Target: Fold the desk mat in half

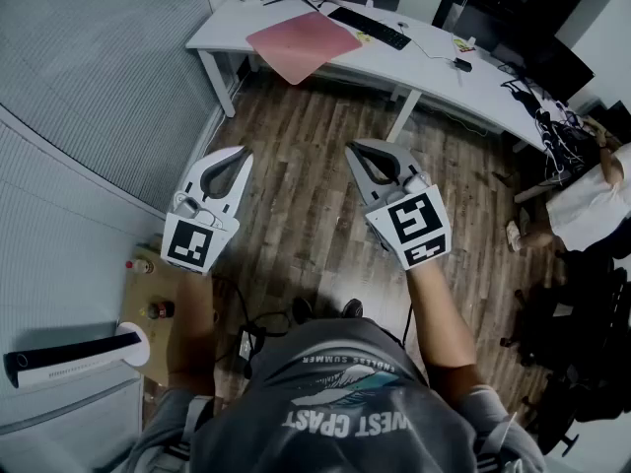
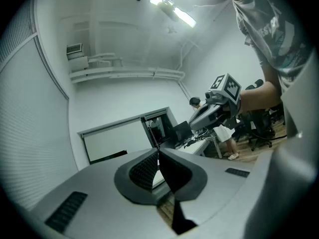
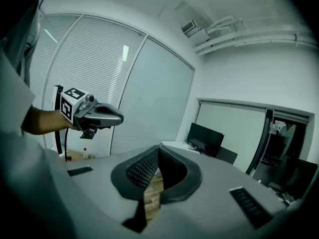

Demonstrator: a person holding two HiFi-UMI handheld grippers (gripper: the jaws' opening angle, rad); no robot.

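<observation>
Left tool (image 1: 242, 153): held over the wood floor (image 1: 296, 200), well short of the desk (image 1: 434, 72), nose towards the desk's left end. Jaws closed, tips meeting, nothing between them. In its own view the left tool (image 2: 158, 151) shows ribbed pads pressed together, empty.

Desk mat (image 1: 301, 45): pink, lying flat and unfolded on the left part of the desk. Its near corner reaches the desk's front edge. Neither tool touches it.

Right tool (image 1: 352, 150): also over the floor, in front of the desk's middle and well apart from it, roughly level with the left tool. Jaws closed on nothing. In its own view the right tool (image 3: 158, 149) shows its pads together.

Keyboard (image 1: 368, 28): dark, on the desk just right of the mat, towards the far edge. Cables and small items lie on the desk's right end.

Person (image 1: 592, 200): in a white top, beyond the right end of the desk, partly cut off by the frame edge.
</observation>
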